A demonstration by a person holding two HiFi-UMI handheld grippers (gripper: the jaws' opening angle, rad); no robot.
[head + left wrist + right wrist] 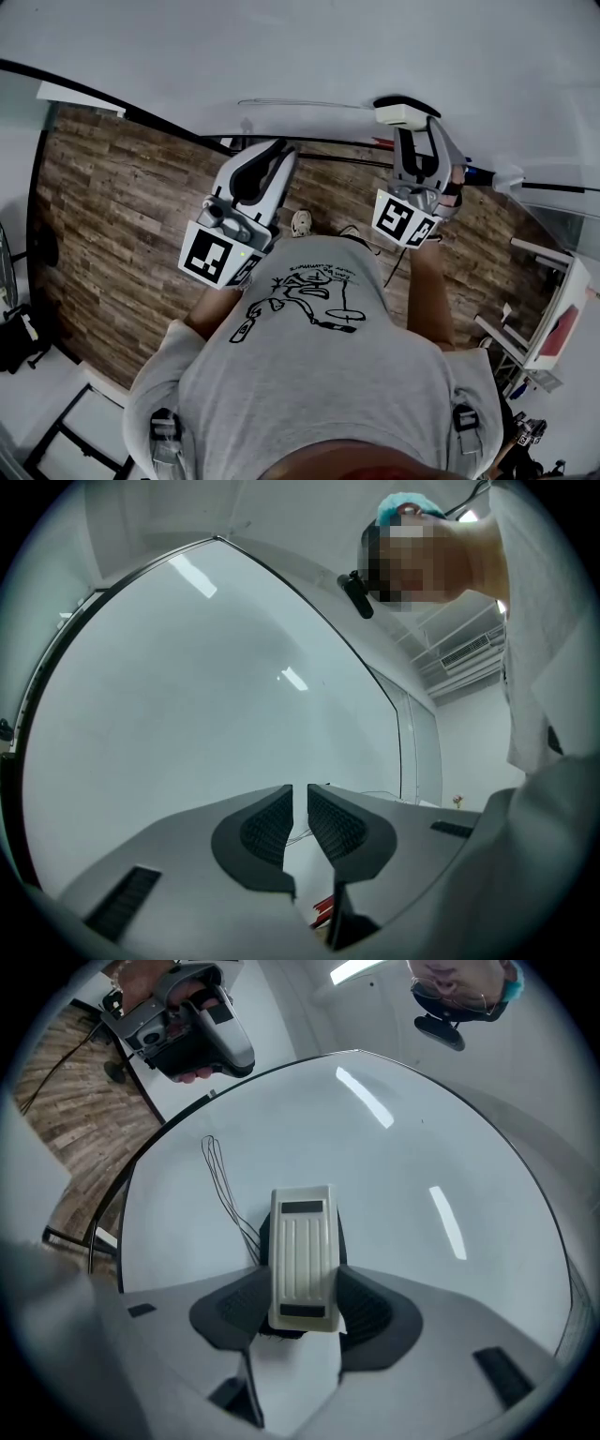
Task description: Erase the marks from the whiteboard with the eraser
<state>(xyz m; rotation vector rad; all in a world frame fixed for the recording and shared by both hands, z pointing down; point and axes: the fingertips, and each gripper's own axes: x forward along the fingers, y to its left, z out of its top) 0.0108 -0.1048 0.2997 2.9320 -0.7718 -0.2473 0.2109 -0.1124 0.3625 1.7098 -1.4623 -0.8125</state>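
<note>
Here the right tongs grip the eraser and hold it flat against the whiteboard.
The eraser is cream plastic, ribbed lengthwise along its back, with a dark rectangle at each end and a dark pad beneath that touches the board; the jaws press on its two long sides. Just to its left, thin black marks loop and run across the glossy white surface, their near end reaching the eraser's edge. The left tongs hang off to the side, jaws drawn narrow, a thin slit between the ribbed pads with nothing in it. Below, in the head view, lies a wood-plank floor.
</note>
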